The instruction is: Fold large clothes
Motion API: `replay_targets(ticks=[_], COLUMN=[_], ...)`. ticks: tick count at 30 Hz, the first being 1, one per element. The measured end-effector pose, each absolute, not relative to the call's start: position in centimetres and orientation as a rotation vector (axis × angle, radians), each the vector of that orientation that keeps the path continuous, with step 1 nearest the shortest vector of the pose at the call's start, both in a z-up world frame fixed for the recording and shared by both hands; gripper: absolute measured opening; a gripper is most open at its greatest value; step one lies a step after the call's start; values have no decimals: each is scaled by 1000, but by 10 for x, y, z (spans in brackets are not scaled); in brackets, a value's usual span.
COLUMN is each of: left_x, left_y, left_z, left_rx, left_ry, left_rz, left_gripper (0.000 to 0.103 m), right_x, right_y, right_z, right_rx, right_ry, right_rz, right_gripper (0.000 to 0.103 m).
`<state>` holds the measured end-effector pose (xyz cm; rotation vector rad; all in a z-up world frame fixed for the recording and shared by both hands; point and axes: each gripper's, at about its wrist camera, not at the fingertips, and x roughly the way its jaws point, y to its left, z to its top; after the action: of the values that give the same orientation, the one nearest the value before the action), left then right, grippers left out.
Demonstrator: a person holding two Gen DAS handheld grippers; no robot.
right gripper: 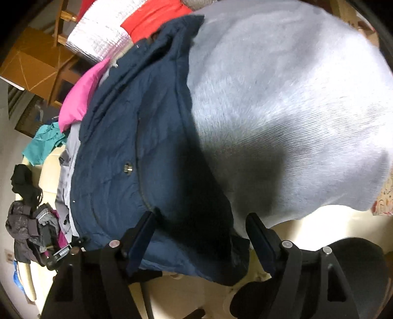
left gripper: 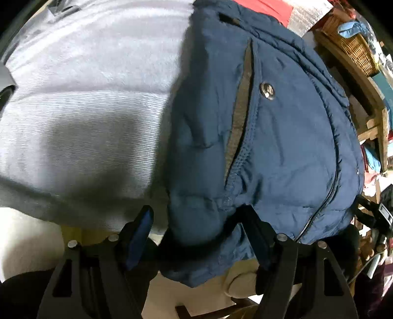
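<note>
Hanging over the near edge of a pale table (right gripper: 307, 228), the navy padded jacket (left gripper: 282, 147) sits right in front of both grippers. Left gripper (left gripper: 203, 220): jaws spread wide, not clamped on anything; the jacket's bottom hem bulges down between the two fingers, the right finger (left gripper: 260, 235) looks to be brushing the fabric edge, the left finger (left gripper: 140, 233) stands clear of it over the grey cloth. Cannot tell if the pads truly touch. Right gripper (right gripper: 201, 233): jaws also wide apart, nothing held; the jacket's dark shadowed corner lies between the fingers, left finger (right gripper: 142, 240) over the navy fabric, right finger (right gripper: 260, 240) just beside the jacket's edge where it meets the grey garment.

Jacket look: navy blue, puffy and quilted, lightly creased. Slanted pocket slit with a grey-brown lining (left gripper: 242, 110) in the left wrist view, a round metal snap (left gripper: 267, 90) just beside it. A zipper line (left gripper: 319, 208) runs along the right side toward the hem. Seen from the right wrist, the snap (right gripper: 127, 168) shows mid-panel, with stitched seams running lengthwise.

Jacket lies on top of a light grey fleecy garment (right gripper: 294, 98), which is spread flat and takes up most of the table beside it. Behind the jacket: a pink garment (right gripper: 81, 98), a red one (right gripper: 152, 19), and a silvery quilted piece (right gripper: 98, 36). Teal cloth (right gripper: 44, 142) and a dark heap of clothes (right gripper: 29, 220) sit off to the left in the right wrist view. Wicker basket (left gripper: 353, 51) on a wooden shelf at far right of the left wrist view.
</note>
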<state>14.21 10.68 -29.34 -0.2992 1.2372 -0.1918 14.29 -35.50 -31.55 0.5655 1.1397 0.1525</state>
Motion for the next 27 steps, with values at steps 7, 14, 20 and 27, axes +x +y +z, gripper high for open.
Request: replay_targets(ticks=[7, 14, 20, 27], left_x=[144, 148, 143, 118], left_y=[104, 100, 104, 103], left_z=[-289, -297, -292, -251], left_rx=[-363, -392, -397, -352], left_ry=[1188, 1214, 1181, 1054], left_rz=[-328, -309, -343, -429], left_gripper=[24, 28, 19, 16], right_x=[136, 135, 145, 119], right_y=[-311, -316, -302, -284], right_z=[-326, -320, -340, -282], right_rx=[441, 464, 511, 383], right_ry=[1182, 1209, 1219, 1140], right_rz=[293, 269, 278, 325], right_gripper=[28, 33, 32, 16])
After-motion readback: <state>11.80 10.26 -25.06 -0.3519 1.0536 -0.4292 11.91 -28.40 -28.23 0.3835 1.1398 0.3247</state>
